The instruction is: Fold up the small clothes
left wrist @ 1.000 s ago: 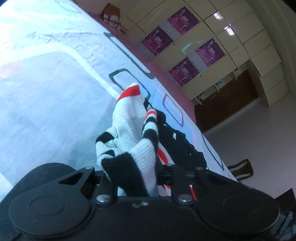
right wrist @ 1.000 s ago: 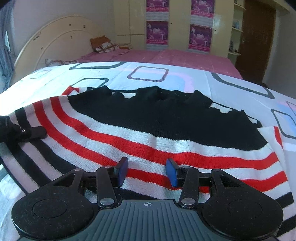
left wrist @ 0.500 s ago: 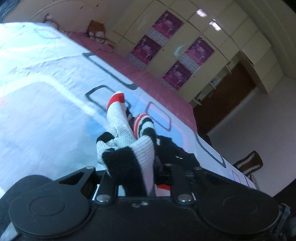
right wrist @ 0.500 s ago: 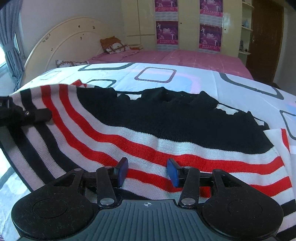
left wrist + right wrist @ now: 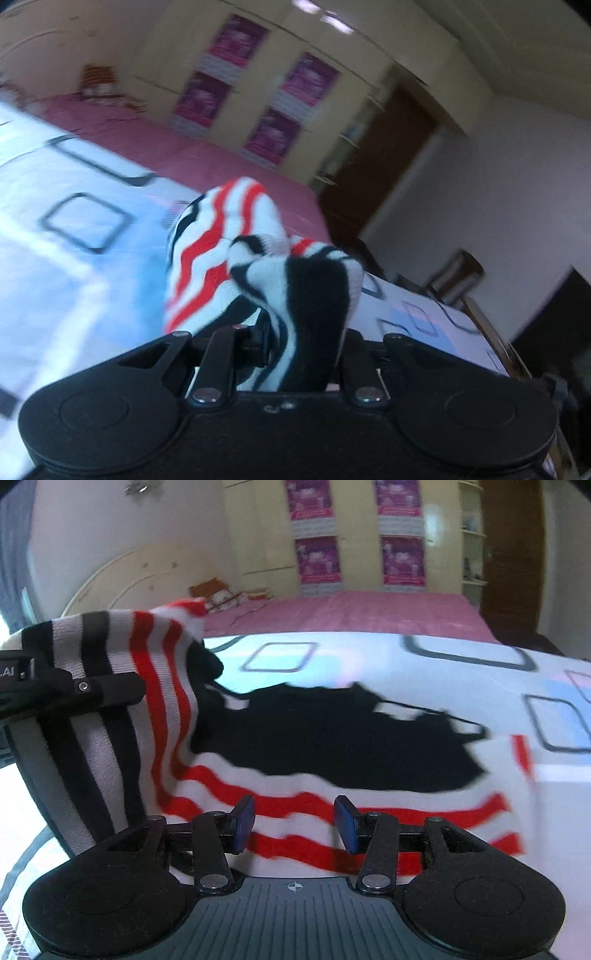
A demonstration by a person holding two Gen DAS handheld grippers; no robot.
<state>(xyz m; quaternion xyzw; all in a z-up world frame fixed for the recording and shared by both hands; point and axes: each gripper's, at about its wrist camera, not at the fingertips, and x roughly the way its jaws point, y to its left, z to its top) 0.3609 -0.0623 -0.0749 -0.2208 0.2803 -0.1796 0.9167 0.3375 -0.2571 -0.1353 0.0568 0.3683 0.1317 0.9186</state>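
Left gripper (image 5: 295, 354) is clamped on the striped sweater (image 5: 332, 760) edge; right gripper (image 5: 294, 823) hangs open over it. Best carry that flap straight across, keeping it taut.

Black plastic gripper (image 5: 294, 823) bodies with round end caps, silver screws, blue finger pads (image 5: 245, 821), ribbed grey top plate.

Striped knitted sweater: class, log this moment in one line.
left gripper: shut on striped knitted sweater, edge raised | right gripper: open | bed
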